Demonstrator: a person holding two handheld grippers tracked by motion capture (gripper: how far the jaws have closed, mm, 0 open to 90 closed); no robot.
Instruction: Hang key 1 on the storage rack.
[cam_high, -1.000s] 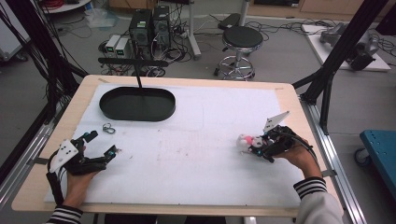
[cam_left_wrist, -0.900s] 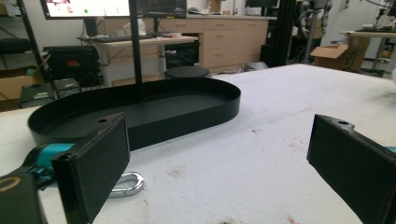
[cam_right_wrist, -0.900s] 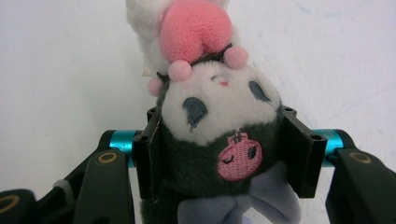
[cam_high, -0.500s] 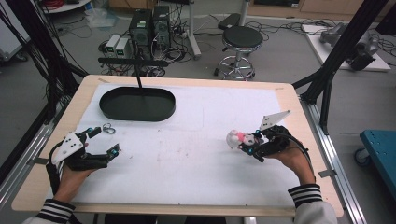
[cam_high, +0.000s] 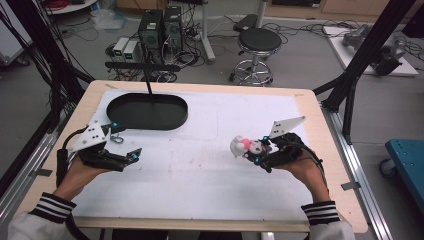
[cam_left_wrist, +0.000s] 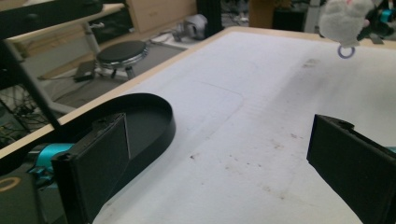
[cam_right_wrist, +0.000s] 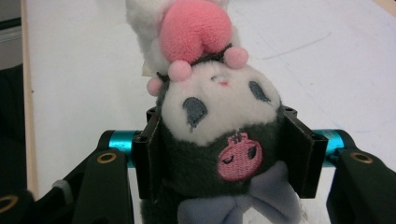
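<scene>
Since a second ago: my left gripper (cam_high: 122, 145) has lifted off the worktop (cam_high: 210, 180) and drifted toward the tray; my right gripper (cam_high: 257, 152) has carried the plush toy (cam_high: 241, 146) leftward and a bit up, toward centre.

Left to right now:
- Left gripper: jaws wide apart, nothing between them. In the left gripper view I see bare worktop between the two black pads (cam_left_wrist: 100, 163).
- Black oval tray (cam_high: 147, 111): far-left of the worktop, just beyond my left gripper, long axis running left-right. Looks empty. A small metal ring (cam_high: 118, 139) lies on the sheet just beside its near rim.
- Plush toy: clamped in my right gripper, off the surface, right of centre. Pads squeeze its dark body from both sides; head with pink cap points away from my right hand, toward the left. A small key ring (cam_left_wrist: 346, 51) dangles under it.

Key relation: tray lies left and farther from me than the toy, well apart, open sheet between. If the toy goes in the tray, my right hand is the one holding it, so a long leftward carry; left gripper is much nearer the tray and sits close to that path.

Surface: white sheet on a wood-edged worktop, lightly stained. Room: black frame posts, a stool (cam_high: 256, 42), computers and cables on the floor behind.
</scene>
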